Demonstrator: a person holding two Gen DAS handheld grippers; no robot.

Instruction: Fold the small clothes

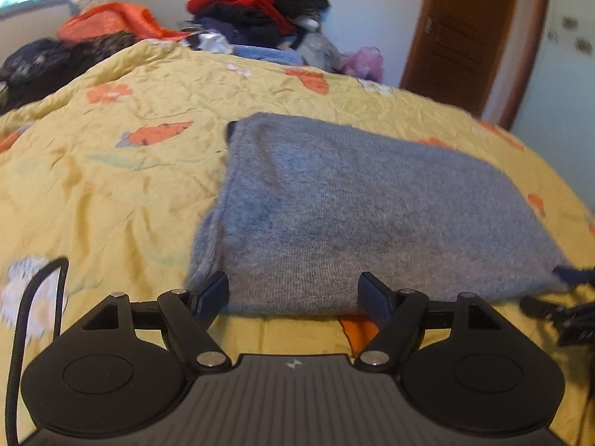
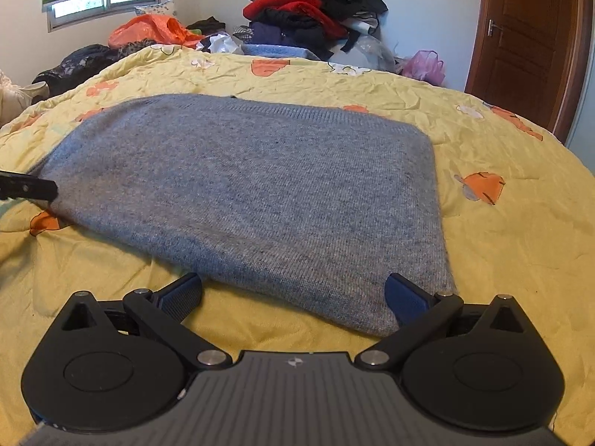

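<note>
Both claws open, nothing held. Sweater (image 2: 241, 186) flat on bed (image 2: 502, 241), long axis across; near edge just ahead of L claw (image 1: 293, 293) & R claw (image 2: 293, 293).

text: none readable | marks: small white emblem on gripper body (image 2: 293, 362), no letters

We're looking at a bed with a crinkly yellow quilt (image 2: 483, 260) printed with orange and white flowers. A grey knit sweater (image 2: 260, 193) lies folded flat on it, about the middle. Along the far edge there's a messy clothes pile (image 2: 308, 18) — red, black, navy stuff — plus an orange bag (image 2: 148, 29) and a folded blue towel (image 2: 275, 51).
</note>
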